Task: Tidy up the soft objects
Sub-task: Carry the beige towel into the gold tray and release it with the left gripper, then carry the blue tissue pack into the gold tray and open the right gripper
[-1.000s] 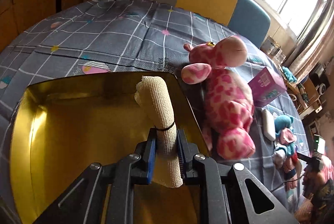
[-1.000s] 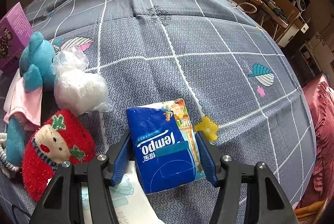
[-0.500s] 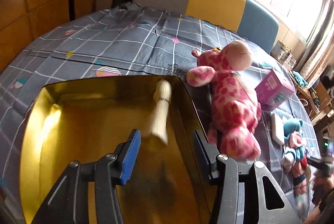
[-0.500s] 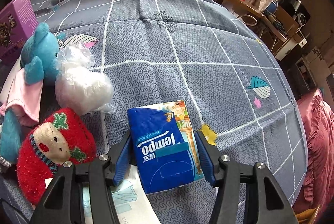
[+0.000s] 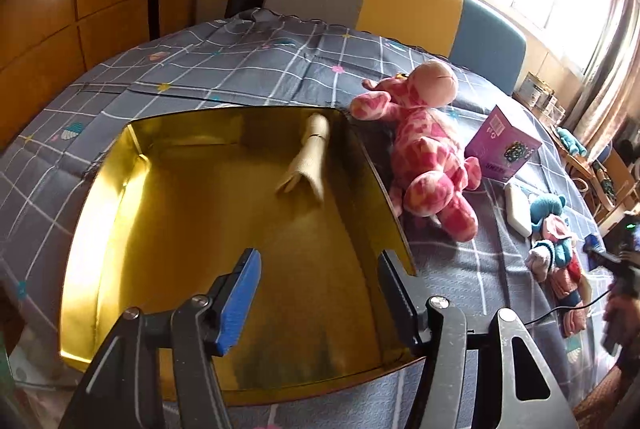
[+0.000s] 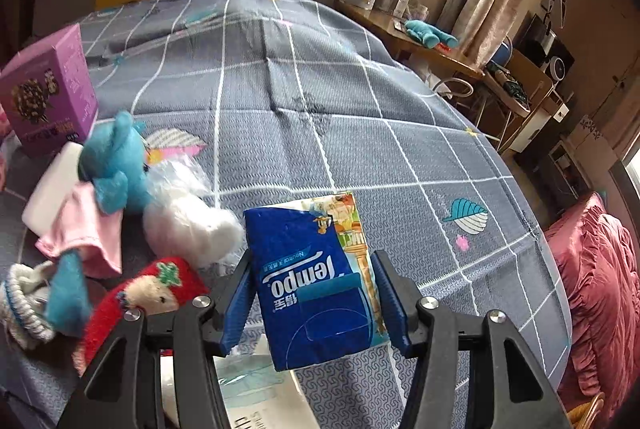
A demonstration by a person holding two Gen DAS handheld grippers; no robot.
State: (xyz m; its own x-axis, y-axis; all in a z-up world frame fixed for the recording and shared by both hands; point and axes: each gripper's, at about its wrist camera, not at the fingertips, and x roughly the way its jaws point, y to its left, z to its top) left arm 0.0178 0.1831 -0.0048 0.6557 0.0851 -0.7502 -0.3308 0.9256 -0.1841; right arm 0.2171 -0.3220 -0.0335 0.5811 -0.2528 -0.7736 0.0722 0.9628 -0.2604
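My left gripper [image 5: 316, 293] hangs over the near end of the gold tin [image 5: 92, 213], its jaws opening with nothing between them. The rolled beige bandage [image 5: 306, 161] lies loose on the tin's floor toward the far right corner, close to the right wall and well ahead of my fingertips. The tin sits on the grey checked bedspread [image 5: 256, 65] near the bed's left side. Just beside the tin's right wall lies the pink spotted plush giraffe [image 5: 430, 157], head toward the far edge of the bed, and past it stands a purple box [image 5: 502, 145]. Further right a white flat pack [image 5: 518, 209] and a small blue plush [image 5: 550, 207] lie close together. My right gripper [image 6: 316, 299] has its jaws closed on the blue tissue pack [image 6: 316, 289], both blue pads pressing its sides, the printed name reading upside down to me. I cannot tell whether the pack is clear of the bedspread. To its left lie a white fluffy bundle in clear plastic [image 6: 188, 217], touching the blue plush with the pink cloth, and a red Christmas plush [image 6: 148, 293] just beside my left finger. The purple box stands near the left edge of this view.
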